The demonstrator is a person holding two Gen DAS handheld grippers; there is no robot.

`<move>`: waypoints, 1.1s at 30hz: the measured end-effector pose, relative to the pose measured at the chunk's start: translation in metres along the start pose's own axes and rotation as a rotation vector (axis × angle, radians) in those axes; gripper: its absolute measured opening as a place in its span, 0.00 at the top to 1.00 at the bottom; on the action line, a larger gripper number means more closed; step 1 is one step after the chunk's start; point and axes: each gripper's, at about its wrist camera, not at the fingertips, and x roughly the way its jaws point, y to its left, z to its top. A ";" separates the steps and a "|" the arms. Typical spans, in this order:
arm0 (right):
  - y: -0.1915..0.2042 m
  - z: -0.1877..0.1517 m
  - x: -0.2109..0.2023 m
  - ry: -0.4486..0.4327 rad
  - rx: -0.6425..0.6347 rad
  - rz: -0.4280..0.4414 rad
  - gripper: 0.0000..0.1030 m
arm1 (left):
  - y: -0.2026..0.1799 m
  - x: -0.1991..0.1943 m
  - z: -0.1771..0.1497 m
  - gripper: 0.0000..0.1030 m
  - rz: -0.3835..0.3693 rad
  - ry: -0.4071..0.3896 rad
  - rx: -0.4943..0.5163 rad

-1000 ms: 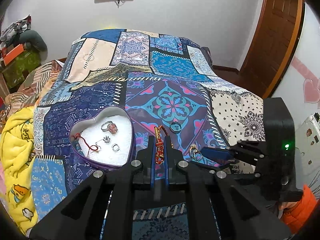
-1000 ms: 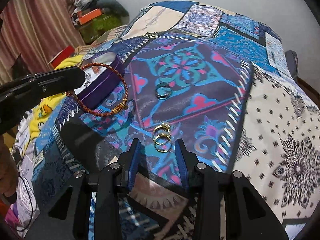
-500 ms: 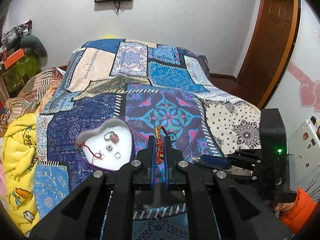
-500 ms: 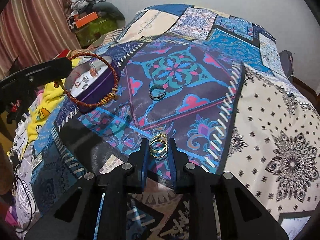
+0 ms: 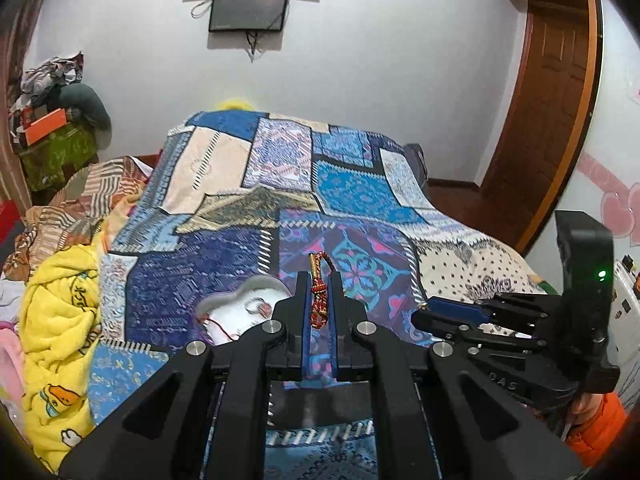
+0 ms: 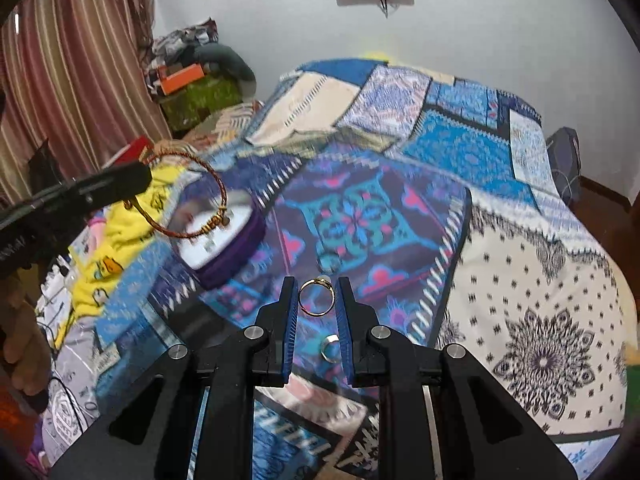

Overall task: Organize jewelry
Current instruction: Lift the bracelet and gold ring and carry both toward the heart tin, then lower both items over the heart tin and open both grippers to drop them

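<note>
While aloft — bracelet (image 5: 318, 304), ring (image 6: 316, 297), both clamped.

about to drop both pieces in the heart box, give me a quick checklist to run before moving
1. Left gripper shut on red cord bracelet: ok.
2. Right gripper shut on gold ring: ok.
3. Heart box open, white lining showing: ok.
4. Bracelet hanging over the box: ok.
5. Gold ring over the box: not ok, it hangs above the quilt.
6. Loose ring left on the quilt: not ok.
</note>
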 end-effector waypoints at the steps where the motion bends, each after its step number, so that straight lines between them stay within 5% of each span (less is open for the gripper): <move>1: 0.002 0.003 -0.001 -0.010 -0.003 0.006 0.84 | 0.002 -0.002 0.001 0.95 0.005 -0.007 -0.003; 15: 0.042 0.037 0.014 -0.078 -0.065 0.101 0.84 | 0.045 -0.004 0.005 0.95 0.069 -0.038 -0.051; 33: 0.071 0.029 0.071 0.066 -0.137 0.140 0.84 | 0.091 0.051 -0.035 0.95 0.105 0.078 -0.140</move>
